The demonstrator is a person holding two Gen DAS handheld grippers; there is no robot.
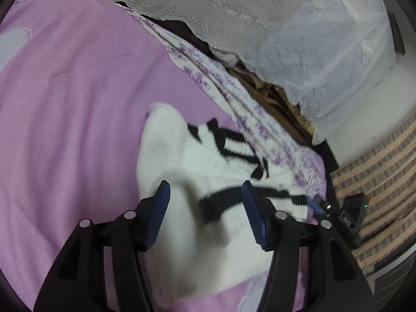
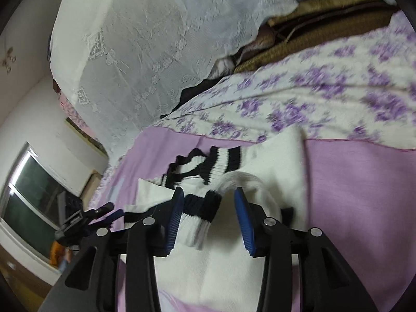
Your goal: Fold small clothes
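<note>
Both grippers, left and right, hover with jaws wide, gripping nothing. The sweater looks soft, light, floppy; pinch the ribbed cuff.

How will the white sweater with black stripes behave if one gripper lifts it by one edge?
The white sweater is probably floppy: it lies in soft folds on the purple sheet. Its ribbed cuff already bends, so unlifted parts would likely hang down.
</note>
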